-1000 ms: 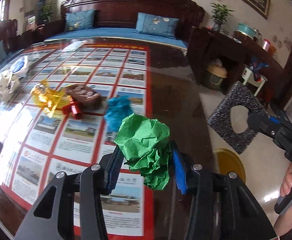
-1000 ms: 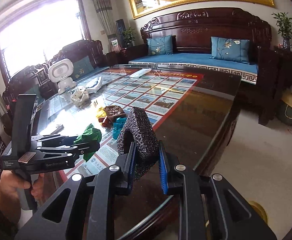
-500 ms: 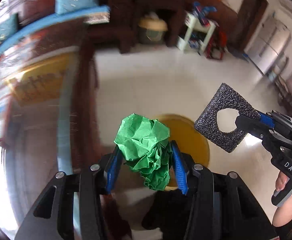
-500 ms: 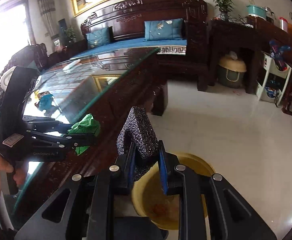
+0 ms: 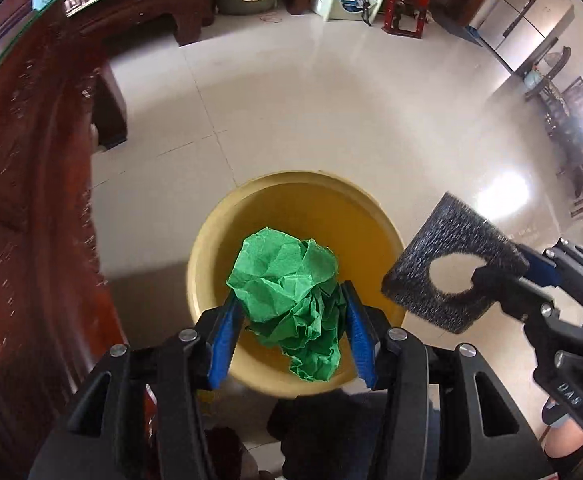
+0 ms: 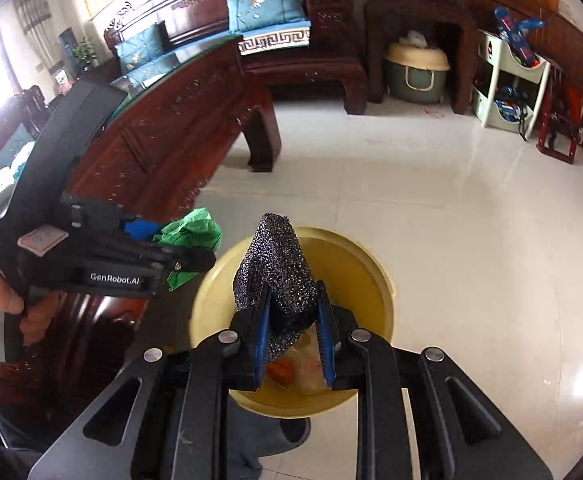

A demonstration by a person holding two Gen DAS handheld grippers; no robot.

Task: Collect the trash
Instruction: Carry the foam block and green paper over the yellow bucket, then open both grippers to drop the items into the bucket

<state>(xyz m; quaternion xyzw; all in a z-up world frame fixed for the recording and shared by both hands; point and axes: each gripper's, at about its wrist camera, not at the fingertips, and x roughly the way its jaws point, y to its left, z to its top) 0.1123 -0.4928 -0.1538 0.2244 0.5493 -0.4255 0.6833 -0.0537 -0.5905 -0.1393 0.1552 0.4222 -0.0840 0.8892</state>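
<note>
Yellow bin (image 5: 207,248) on floor, scraps inside; my left jaws opening round green paper (image 5: 287,280), right jaws clenched on black foam (image 6: 279,272)

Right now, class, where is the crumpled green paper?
In the left wrist view, the green paper sits between the left tool's opening jaws, above the yellow bin.

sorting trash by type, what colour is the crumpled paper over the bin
Green; the crumpled paper shows best in the left wrist view.

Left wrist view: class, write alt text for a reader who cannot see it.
Left tongs, opening, with crumpled green paper between them over a yellow bin on a tiled floor. Right tongs hold black foam beside it.
</note>
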